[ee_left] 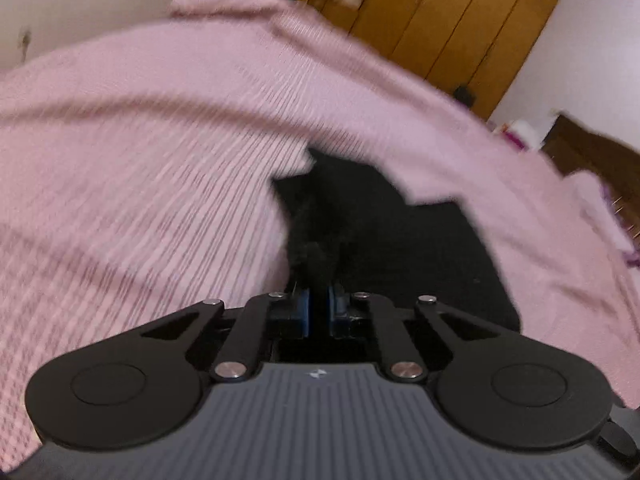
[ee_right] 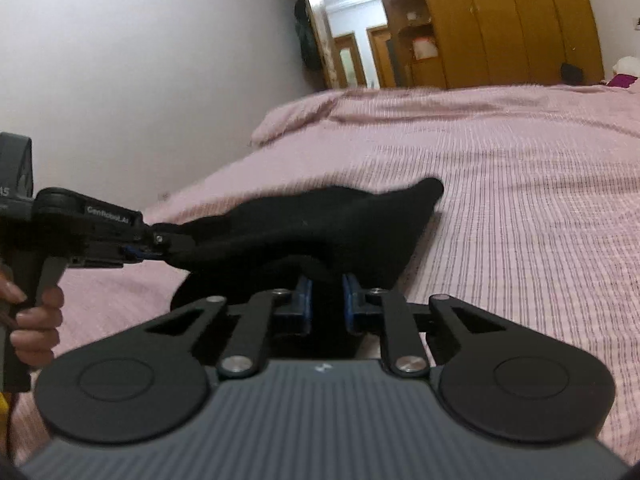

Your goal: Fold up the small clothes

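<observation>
A: And there it was, the small black knit garment point(ee_right: 320, 224) was up off the bed's pink ribbed cotton bedspread point(ee_right: 520, 200), strung between both tools!

B: Right. The left gripper point(ee_right: 154, 250) had its fingers pinching one edge of the cloth out at the side. The right gripper point(ee_right: 326, 300) had its blue-padded fingers point(ee_right: 304, 300) clamped on the near edge, dark fabric filling the gap.

A: The left wrist view agreed?

B: It did, though it was blurred. Fingers closed on black cloth, the rest of the garment lying dark against the bedspread ahead.

A: So how was this step done well?

B: My read: it looked like a carry-over fold. Both grips needed level height and even tension, so the edge travelled straight and landed square. The far tip point(ee_right: 430, 188) was sagging toward the bed; too much slack could bunch it.

A: And the release?

B: Lower first, then let go together, I'd judge.
</observation>
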### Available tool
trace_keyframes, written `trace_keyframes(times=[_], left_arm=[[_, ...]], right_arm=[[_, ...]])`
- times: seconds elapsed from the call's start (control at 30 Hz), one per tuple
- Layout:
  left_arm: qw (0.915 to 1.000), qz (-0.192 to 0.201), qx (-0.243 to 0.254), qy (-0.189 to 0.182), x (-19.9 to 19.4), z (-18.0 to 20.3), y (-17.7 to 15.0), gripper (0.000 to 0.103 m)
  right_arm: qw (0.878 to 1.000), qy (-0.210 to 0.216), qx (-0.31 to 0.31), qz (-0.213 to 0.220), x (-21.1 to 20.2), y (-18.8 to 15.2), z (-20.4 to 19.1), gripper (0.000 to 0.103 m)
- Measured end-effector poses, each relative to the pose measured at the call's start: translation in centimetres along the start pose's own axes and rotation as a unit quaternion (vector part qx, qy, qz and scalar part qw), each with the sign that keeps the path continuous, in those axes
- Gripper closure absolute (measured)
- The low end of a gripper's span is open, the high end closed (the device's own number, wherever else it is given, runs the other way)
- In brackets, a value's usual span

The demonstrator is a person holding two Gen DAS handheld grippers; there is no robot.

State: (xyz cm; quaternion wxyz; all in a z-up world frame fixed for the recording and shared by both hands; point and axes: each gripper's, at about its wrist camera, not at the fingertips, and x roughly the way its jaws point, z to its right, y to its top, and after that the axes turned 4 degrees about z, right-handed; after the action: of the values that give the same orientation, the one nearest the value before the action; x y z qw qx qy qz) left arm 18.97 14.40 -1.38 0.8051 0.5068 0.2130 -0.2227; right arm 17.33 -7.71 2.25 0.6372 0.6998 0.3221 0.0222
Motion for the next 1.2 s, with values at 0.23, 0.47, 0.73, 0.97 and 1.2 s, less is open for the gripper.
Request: trace_keyframes(times=[0.23,0.47,0.73,0.97,1.2], left_arm=[[0.9997,-0.008,0.022,0.002,0.1,0.6,0.0,0.091],[0.9995,0.011,0.029,0.004,-1.1,1.6,2.5,0.032],[1.0000,0.000,0.007,-0.006,1.4,1.9,4.9,0.015],[0.9980,-0.053,-0.034,-0.002,5.8,0.3,4.4,0.009],[0.9945,-0.060,-0.067,-0.052,7.1,-1.1,3.8,0.008]], right_arm=[[0.999,0.001,0.004,-0.032,0.1,-0.3,0.7,0.076],[0.997,0.002,0.075,0.030,-2.4,1.4,2.6,0.032],[0.989,0.008,0.146,0.010,1.3,3.1,5.7,0.030],[0.959,0.027,0.277,-0.051,5.7,1.7,8.2,0.028],[0.956,0.060,0.281,-0.051,8.4,1.3,8.3,0.029]])
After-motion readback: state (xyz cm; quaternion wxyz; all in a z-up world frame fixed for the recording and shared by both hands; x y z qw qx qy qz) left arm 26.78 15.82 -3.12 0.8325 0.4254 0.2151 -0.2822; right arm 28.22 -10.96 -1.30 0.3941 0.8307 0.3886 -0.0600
